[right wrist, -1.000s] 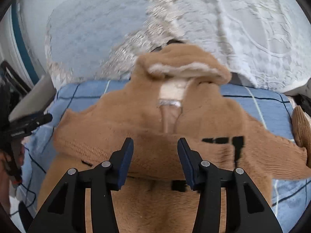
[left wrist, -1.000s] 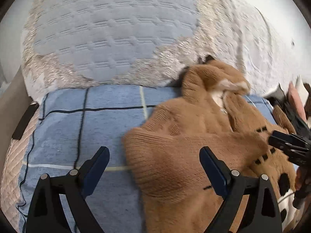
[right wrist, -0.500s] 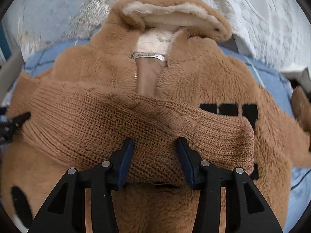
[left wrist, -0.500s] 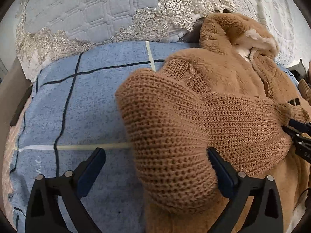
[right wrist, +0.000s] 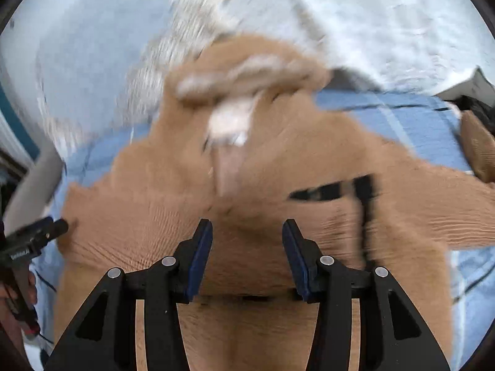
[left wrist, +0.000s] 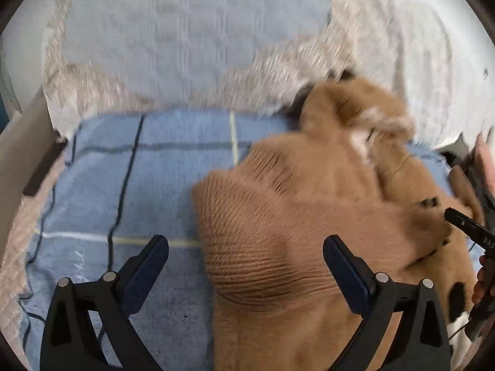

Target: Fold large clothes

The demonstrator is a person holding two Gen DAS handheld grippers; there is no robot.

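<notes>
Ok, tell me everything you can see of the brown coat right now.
The brown coat lies front-up on the blue checked blanket, hood toward the pale quilted bedding. It looks like plush fleece with a cream lining at the open neck, black block marks on the chest, and ribbed knit sleeves. One knit sleeve is folded across the body. Both views are motion-blurred. Neither hand-held gripper visibly clamps it.

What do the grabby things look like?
Each hand-held gripper is black plastic. The left one and the right one both have two fingers with triangle-shaped holes, round silver screws and dark blue pads inside. The right one, seen from the side, has small white letters printed on it.
</notes>
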